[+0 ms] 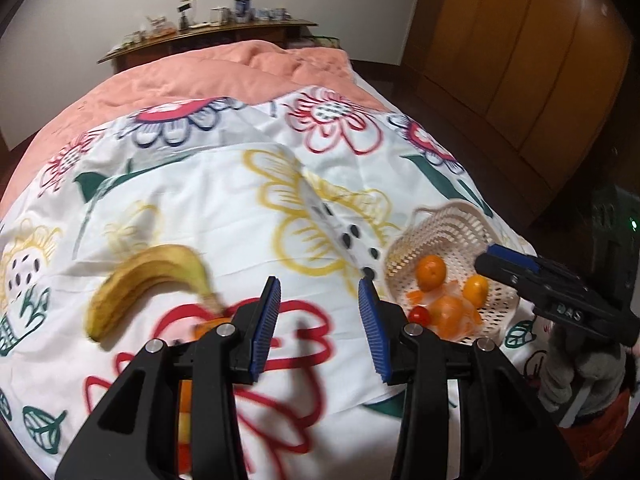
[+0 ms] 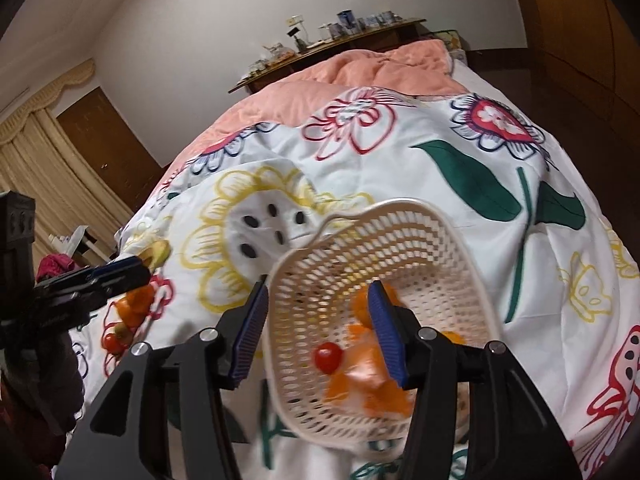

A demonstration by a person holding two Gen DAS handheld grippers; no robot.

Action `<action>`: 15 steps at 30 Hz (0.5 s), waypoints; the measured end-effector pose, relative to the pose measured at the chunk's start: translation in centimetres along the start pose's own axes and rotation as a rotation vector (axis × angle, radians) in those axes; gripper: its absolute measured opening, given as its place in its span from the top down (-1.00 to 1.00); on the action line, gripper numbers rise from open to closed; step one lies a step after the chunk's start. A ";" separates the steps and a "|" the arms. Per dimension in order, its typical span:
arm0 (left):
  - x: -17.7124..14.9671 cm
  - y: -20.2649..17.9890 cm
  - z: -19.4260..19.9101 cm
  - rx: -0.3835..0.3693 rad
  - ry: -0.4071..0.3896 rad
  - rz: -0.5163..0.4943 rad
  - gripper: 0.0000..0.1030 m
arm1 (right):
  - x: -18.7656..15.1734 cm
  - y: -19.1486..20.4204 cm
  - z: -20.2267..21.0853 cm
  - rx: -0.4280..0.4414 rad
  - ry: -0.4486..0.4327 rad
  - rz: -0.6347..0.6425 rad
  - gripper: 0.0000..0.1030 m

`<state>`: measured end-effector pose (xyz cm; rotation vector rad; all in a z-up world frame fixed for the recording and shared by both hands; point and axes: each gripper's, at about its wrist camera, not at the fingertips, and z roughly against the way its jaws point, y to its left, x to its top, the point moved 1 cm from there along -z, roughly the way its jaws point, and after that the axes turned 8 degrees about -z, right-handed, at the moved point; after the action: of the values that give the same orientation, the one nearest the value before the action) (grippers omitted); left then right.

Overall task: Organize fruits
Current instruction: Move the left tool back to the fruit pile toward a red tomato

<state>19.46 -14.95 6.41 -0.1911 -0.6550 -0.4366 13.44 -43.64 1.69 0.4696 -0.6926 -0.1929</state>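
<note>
The banana (image 1: 148, 284) lies on the floral quilt (image 1: 224, 208), ahead-left of the left tongs (image 1: 320, 328), long axis slanting across them. They gape empty and are nearer it. The right tongs (image 2: 316, 334) hang released over the basket (image 2: 400, 216).

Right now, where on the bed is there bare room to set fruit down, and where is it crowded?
Free: the quilt between the banana and the basket, and the pink blanket beyond. Crowded: the basket floor, with oranges and a tomato, and the loose fruit under the left gripper.
</note>
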 end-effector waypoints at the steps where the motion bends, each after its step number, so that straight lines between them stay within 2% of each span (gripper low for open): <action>1: -0.3 0.9 0.5 0.012 -0.006 0.012 0.19 | -0.2 0.8 0.0 0.005 0.004 0.011 -0.02; 4: -1.0 2.8 1.6 0.043 -0.013 0.041 0.05 | -0.7 2.7 -0.2 0.020 0.021 0.040 -0.02; 15: -5.0 7.2 4.8 0.101 -0.017 0.123 0.05 | -2.5 8.5 -0.8 0.069 0.058 0.116 -0.11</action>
<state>16.56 -5.37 6.80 -0.1381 -0.6766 -0.2835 12.24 -35.11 3.78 0.4976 -0.6689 -0.0462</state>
